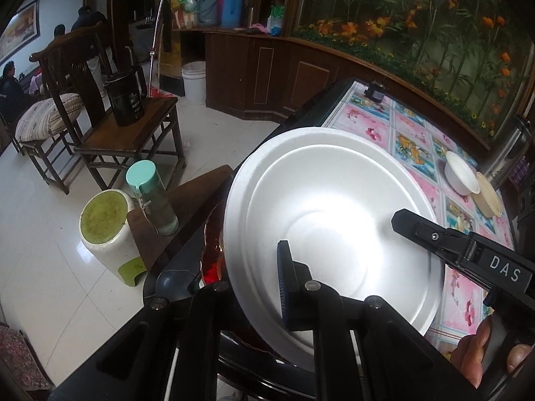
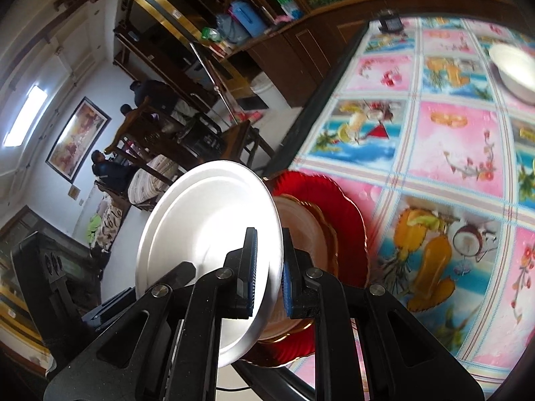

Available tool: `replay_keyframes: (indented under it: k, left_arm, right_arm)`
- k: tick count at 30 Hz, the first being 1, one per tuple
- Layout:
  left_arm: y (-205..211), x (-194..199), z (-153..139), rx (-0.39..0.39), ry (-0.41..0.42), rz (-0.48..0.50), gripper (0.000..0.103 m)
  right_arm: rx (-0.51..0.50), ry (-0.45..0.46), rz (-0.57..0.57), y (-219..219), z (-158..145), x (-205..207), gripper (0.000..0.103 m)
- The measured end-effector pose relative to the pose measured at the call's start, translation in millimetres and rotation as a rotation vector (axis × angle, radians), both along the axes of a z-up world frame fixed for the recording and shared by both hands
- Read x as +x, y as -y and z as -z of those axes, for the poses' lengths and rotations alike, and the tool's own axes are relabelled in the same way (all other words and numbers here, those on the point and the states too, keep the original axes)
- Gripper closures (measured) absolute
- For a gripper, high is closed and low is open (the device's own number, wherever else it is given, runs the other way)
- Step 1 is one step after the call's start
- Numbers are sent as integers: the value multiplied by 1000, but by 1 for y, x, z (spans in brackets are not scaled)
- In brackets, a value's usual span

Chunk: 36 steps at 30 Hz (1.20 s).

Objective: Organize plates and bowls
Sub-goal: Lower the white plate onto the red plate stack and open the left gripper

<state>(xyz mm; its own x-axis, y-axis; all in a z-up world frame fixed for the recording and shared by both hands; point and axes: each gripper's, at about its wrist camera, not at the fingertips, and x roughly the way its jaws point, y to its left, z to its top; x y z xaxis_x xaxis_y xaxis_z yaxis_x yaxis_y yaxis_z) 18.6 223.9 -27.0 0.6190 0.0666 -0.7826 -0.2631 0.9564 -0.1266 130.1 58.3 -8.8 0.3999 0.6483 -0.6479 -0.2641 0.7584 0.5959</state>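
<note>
Pale tiled floor [image 1: 60, 287] fills the nine o'clock side, with wooden chairs [image 1: 133, 133] and a green-topped stool [image 1: 107, 230] near the worktop's [image 2: 451, 133] dark edge. The floral cloth runs toward two o'clock, largely bare, a white bowl [image 1: 459, 173] at its far end. The white plate [image 1: 334, 234] is tilted on edge over red plates [image 2: 334, 207] at the worktop's near edge, face toward nine o'clock. The left gripper [image 1: 267, 287] and right gripper [image 2: 269, 274] both have fingers clenched on its rim.
</note>
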Motion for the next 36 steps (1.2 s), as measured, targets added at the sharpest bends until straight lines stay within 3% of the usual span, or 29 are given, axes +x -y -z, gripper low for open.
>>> replay_keyframes:
  k: [7, 17, 20, 24, 27, 31, 34, 36]
  left_arm:
    - [-10, 3, 14, 8, -37, -23, 90]
    - [-16, -4, 12, 36, -33, -45, 51]
    - [-18, -7, 11, 37, -24, -50, 49]
    - [-11, -6, 15, 142, -30, -56, 48]
    - [-11, -4, 20, 124, -45, -44, 48]
    - [-14, -5, 18, 107, -41, -42, 48]
    - [-14, -8, 13, 114, -29, -43, 48]
    - [-14, -10, 11, 125, -22, -47, 45]
  right_arm:
    - [-51, -35, 7, -5, 27, 6, 90]
    - [-217, 135, 0, -21, 20, -6, 90]
    - [-241, 161, -4, -26, 20, -9, 90]
    - [-297, 213, -10, -35, 18, -16, 89]
    - [-340, 256, -8, -38, 14, -21, 89]
    - [-307, 271, -13, -31, 6, -22, 87]
    - [-251, 266, 7, -19, 1, -22, 73]
    - [-187, 249, 25, -7, 0, -20, 70]
